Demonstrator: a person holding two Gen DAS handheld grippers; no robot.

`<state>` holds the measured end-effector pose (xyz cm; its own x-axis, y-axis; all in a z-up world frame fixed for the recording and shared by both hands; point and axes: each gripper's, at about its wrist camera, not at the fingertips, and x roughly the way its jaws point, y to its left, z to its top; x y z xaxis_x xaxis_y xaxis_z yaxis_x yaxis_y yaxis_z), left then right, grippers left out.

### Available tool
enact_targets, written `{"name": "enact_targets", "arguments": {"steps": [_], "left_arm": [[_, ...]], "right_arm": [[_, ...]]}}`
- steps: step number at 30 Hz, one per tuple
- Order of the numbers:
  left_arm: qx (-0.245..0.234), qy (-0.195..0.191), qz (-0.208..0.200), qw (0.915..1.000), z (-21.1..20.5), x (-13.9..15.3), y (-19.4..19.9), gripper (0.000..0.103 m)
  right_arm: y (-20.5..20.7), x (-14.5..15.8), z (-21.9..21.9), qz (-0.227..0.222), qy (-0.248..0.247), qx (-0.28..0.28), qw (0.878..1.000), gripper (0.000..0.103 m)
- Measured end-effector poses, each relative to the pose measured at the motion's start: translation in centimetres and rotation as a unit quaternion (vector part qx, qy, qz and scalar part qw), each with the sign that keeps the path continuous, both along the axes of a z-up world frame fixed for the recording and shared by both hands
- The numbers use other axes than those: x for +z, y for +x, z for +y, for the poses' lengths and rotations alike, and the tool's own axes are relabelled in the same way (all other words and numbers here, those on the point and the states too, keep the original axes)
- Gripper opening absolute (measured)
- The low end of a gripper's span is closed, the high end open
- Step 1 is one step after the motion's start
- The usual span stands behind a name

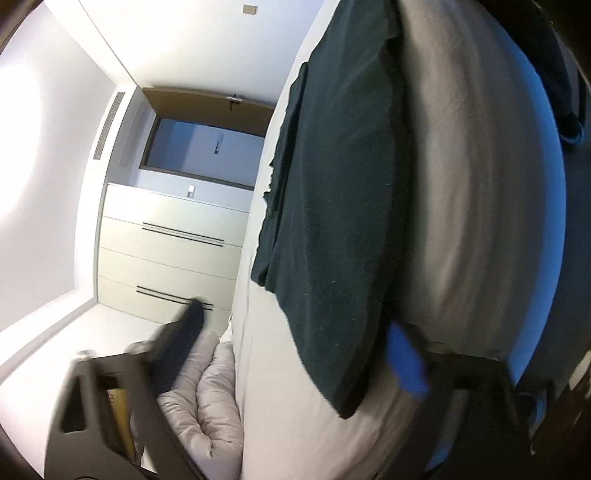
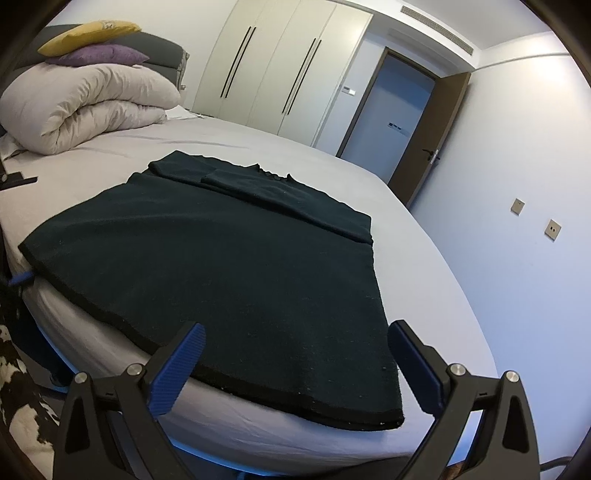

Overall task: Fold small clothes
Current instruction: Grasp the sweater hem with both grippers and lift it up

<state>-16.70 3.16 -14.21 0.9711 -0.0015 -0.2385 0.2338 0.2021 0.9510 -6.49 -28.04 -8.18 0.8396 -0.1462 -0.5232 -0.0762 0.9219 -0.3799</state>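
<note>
Dark green knitwear (image 2: 221,266), seemingly a sweater with its sleeves folded in across the upper part, lies flat on the bed (image 2: 424,258), its black-edged hem running along the near edge of the mattress. The right tool (image 2: 297,363) hovers just before that hem with its two blue-padded fingers (image 2: 181,365) spread wide, one to each side of the near right corner of the garment, holding nothing. In the left wrist view the picture is rolled sideways and smeared; the left tool (image 1: 295,354) shows a dark finger at lower left and a blue-padded one right against the sweater's edge, set well apart, though the blur hides whether either touches the cloth. A rolled pale duvet (image 2: 85,107) sits at the head of the bed with a purple cushion (image 2: 103,55) and a yellow cushion (image 2: 88,33) stacked on top. White wardrobe doors (image 2: 280,66) stand beyond the bed.
</note>
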Motion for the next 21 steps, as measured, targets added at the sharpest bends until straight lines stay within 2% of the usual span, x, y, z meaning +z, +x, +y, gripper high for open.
{"name": "enact_targets", "arguments": {"steps": [1,2,5,6,7,9,13,17,21], "left_arm": [[0.009,-0.002,0.003,1.0,0.1,0.2,0.4,0.044],[0.021,-0.009,0.01,0.9997,0.4,0.4,1.1,0.037],[0.032,-0.03,0.031,0.9986,1.0,1.2,1.7,0.027],[0.032,-0.037,0.04,0.998,1.2,1.5,1.9,0.021],[0.034,-0.05,0.053,0.9968,1.3,1.9,2.1,0.013],[0.036,-0.086,0.072,0.9931,1.4,3.1,2.2,0.005],[0.054,-0.171,0.089,0.9798,1.7,6.1,3.1,0.004],[0.057,-0.202,0.089,0.9737,1.6,8.1,3.5,0.004],[0.061,-0.235,0.094,0.9654,1.6,10.2,3.7,0.004]], "right_arm": [[-0.1,0.0,0.1,0.0,-0.007,0.003,1.0,0.098],[-0.3,-0.1,0.2,0.001,-0.017,0.008,1.0,0.098],[-1.0,-0.4,0.1,0.006,-0.054,0.02,0.998,0.096],[-1.2,-0.6,0.0,0.009,-0.068,0.025,0.997,0.095],[-1.5,-0.9,-0.2,0.012,-0.092,0.029,0.995,0.095],[-2.0,-1.5,-0.5,0.017,-0.128,0.034,0.991,0.091],[-2.7,-3.1,-1.2,0.048,-0.179,0.048,0.981,0.079],[-2.9,-4.2,-1.0,0.062,-0.198,0.06,0.976,0.079],[-2.5,-5.6,-0.3,0.069,-0.236,0.076,0.966,0.076]]}}
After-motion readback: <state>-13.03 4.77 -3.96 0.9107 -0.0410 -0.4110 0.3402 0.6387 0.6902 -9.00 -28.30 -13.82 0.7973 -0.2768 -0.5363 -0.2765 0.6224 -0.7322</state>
